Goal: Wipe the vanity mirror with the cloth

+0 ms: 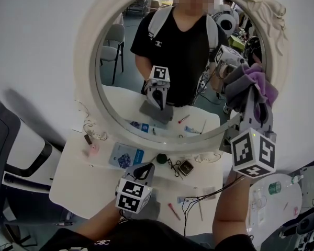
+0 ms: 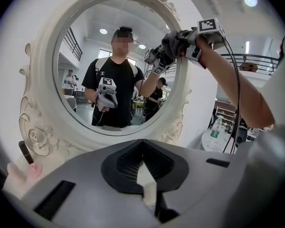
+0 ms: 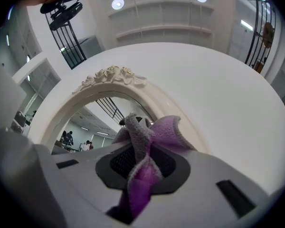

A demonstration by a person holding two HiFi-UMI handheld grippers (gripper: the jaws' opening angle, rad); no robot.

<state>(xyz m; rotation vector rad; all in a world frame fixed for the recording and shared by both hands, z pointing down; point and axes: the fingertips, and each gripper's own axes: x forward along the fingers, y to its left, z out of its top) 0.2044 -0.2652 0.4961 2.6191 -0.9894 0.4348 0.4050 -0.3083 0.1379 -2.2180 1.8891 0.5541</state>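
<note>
- Low at 6 o'clock in the head view, left gripper (image 1: 145,170) hovers over the white table (image 1: 73,184). Its jaws are closed together, and its own view shows nothing between them.
- Blue card (image 1: 125,155) on that table carries print too small to read. The only clear graphics are square markers on the 2 gripper cubes.
- Right gripper (image 1: 253,99) is raised at 3 o'clock, jaws clenched on the cloth (image 1: 254,80), a purple-and-grey bunch spilling past them.
- Cloth sits against the right rim of the vanity mirror (image 1: 128,80); whether it presses glass or frame I cannot tell.
- For a good wipe, I would spread the bunch flat and lead with fabric rather than the hard jaw tips. Light, overlapping passes from 3 toward 9 o'clock should cover the glass.
</note>
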